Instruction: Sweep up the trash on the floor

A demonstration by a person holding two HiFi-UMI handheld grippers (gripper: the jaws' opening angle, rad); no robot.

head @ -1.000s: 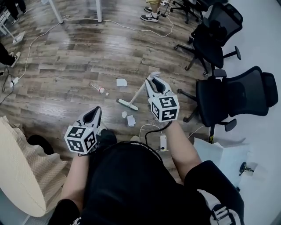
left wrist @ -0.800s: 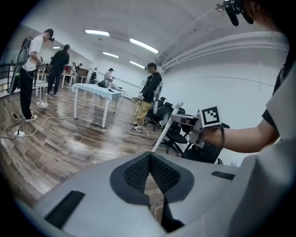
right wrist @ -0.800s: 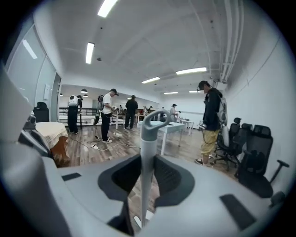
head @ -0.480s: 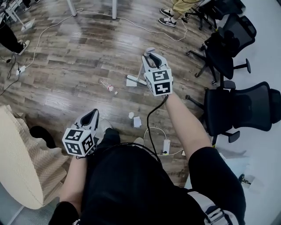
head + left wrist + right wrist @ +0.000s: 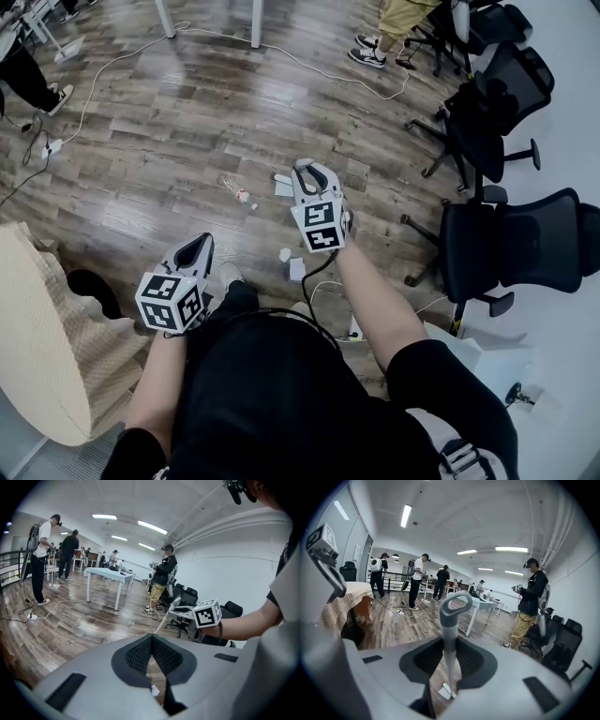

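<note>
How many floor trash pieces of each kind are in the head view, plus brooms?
white paper scraps: 3
wrapper-like piece: 1
broom: 1
Total: 5

Left claw (image 5: pixel 152 638) closed, empty, paper scrap (image 5: pixel 154 691) below

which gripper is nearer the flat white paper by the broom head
Right. The right gripper, shut on the broom handle, hangs right by the paper; the left gripper is farther back, well apart from it.
</note>
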